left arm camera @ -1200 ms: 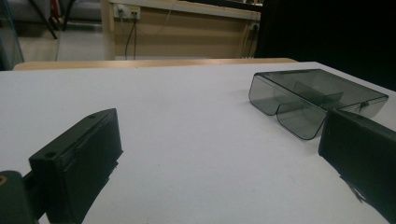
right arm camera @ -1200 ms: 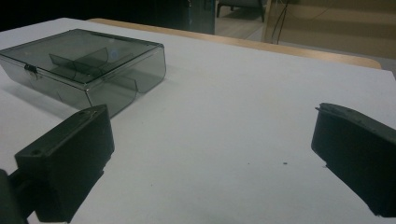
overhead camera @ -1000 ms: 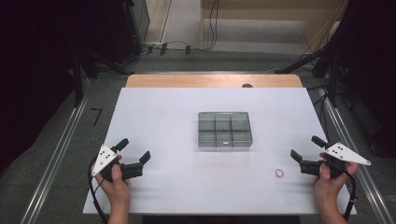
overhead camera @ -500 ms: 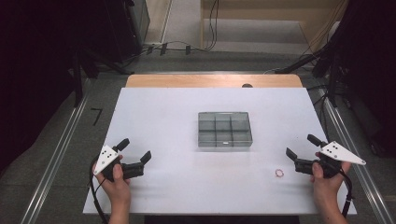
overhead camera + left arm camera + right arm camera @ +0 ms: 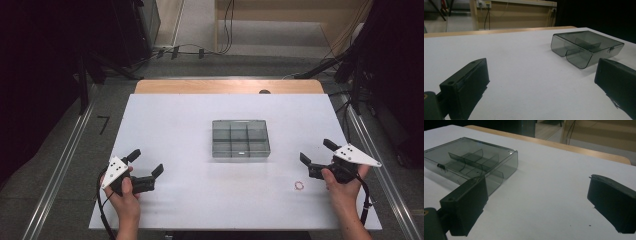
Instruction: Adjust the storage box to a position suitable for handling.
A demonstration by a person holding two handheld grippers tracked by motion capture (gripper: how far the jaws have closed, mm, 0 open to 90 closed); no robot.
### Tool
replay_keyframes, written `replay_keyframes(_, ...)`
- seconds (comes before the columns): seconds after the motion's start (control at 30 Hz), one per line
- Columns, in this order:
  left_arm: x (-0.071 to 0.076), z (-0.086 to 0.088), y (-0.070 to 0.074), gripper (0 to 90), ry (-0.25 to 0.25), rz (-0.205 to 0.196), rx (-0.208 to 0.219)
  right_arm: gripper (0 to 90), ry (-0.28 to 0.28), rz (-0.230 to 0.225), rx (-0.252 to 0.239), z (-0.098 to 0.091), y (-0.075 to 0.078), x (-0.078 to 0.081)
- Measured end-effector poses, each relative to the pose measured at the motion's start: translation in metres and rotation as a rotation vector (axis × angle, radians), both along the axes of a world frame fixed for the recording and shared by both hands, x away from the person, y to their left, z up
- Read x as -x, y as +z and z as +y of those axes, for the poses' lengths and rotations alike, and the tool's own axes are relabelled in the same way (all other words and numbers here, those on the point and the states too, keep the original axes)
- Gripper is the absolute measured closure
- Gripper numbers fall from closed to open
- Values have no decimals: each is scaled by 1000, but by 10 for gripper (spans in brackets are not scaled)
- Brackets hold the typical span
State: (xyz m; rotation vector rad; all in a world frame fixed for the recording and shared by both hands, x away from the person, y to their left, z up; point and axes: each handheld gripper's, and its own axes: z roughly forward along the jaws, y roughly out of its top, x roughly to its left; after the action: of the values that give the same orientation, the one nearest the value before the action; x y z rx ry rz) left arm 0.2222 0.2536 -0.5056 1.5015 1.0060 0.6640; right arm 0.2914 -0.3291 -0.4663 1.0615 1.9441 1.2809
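Waiting near the right gripper (image 5: 316,156), the small ring (image 5: 299,185) is not yet picked up; both grippers, left gripper (image 5: 146,162) included, are held wide open, and the closed box (image 5: 240,138) is untouched.

A white rectangular table (image 5: 200,125) with a light wooden far edge (image 5: 229,86) stands on grey floor (image 5: 60,150); black cables (image 5: 227,30) trail beyond, darkness at both sides.

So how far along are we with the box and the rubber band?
Nothing looks done yet. The grey compartment box sits shut mid-table. The small rubber band lies loose on the table near the right gripper. Both that and the left gripper are open, holding nothing. Everything is left to do.
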Motion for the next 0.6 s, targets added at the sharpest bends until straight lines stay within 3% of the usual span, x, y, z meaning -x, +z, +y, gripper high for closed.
replay_keyframes(0.27,-1,1,0,0,3,4,7,41,17,20,-45,3,8,-8)
replay_keyframes(0.37,-2,0,0,0,6,6,10,89,29,44,-68,3,10,-12)
replay_keyframes(0.6,-3,1,-1,0,8,9,12,150,46,76,-43,9,11,-19)
